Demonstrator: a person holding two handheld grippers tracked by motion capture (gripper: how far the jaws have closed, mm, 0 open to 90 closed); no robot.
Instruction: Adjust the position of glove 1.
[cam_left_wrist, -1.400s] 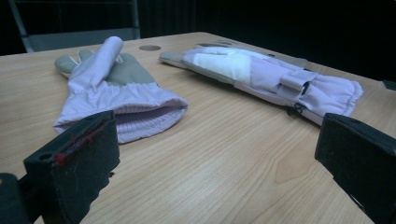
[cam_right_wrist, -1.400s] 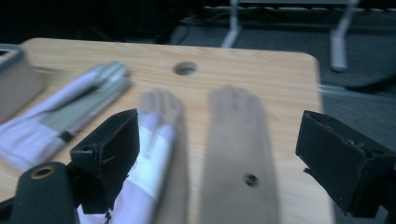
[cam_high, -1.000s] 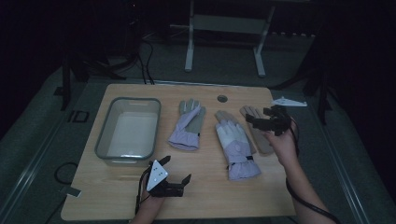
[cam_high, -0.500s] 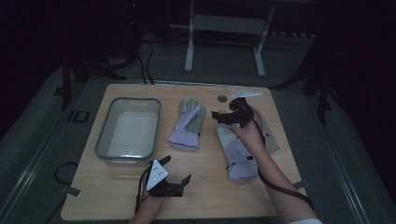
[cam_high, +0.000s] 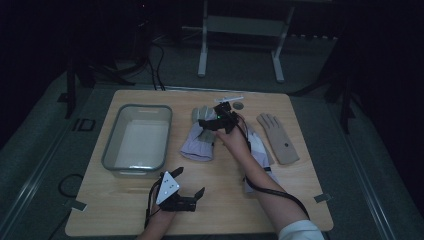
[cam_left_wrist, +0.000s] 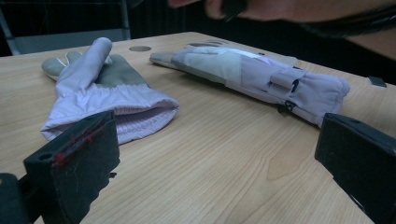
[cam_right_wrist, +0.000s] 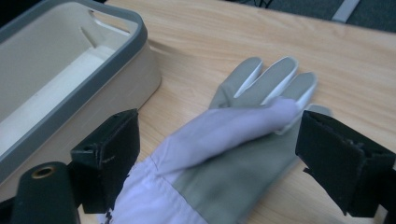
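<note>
Lilac-and-grey fabric glove (cam_right_wrist: 224, 154) lies flat on the counter (cam_high: 150, 220) just beside the tub (cam_high: 137, 142), judged soft, light, limp; right tongs (cam_right_wrist: 215, 154) straddle it wide open, cuff the likeliest hold; left tongs (cam_left_wrist: 210, 168) wide, empty.

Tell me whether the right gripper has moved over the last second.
Yes. The right gripper moved left from above the tan glove to the left lavender glove, nearer the bin.
</note>
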